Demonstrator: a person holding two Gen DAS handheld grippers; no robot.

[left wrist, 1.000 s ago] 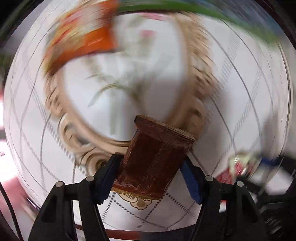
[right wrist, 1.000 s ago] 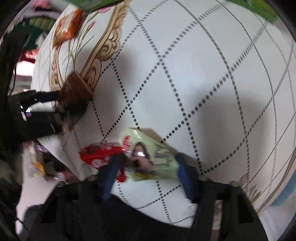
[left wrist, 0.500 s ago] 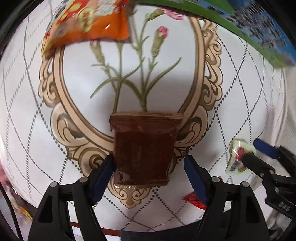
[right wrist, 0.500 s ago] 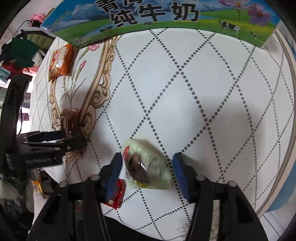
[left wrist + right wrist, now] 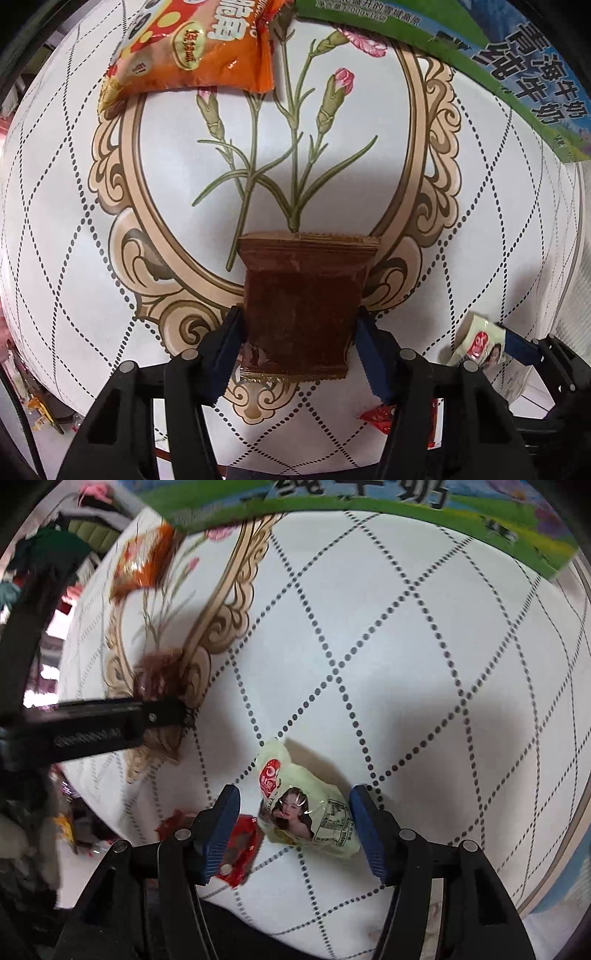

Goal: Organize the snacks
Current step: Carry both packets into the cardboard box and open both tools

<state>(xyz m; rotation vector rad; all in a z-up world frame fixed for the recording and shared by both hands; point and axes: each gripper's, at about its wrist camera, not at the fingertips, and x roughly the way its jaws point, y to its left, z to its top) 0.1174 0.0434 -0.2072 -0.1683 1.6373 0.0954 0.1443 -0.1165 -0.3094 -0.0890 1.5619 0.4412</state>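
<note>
The tabletop (image 5: 461, 229), under a white quilted cover, carries everything, and its printed flower medallion (image 5: 291, 155) serves as my landmark. Along the far edge beyond the medallion stands a green-and-blue milk carton box (image 5: 524, 81). An orange snack bag (image 5: 192, 48) lies over the medallion's far left rim. At its near rim, the left tool (image 5: 299, 332) is closed on a brown snack packet (image 5: 303, 310), both pads pressing its sides. Off to the medallion's right, the right tool (image 5: 293, 823) stands half open around a pale green snack packet (image 5: 306, 812), the right pad touching it or nearly so, the left pad apart. A small red wrapper (image 5: 240, 845) lies just beside that left pad. I'd worry that closing there could pinch the red wrapper too, or that the slick green packet could squirt sideways.
</note>
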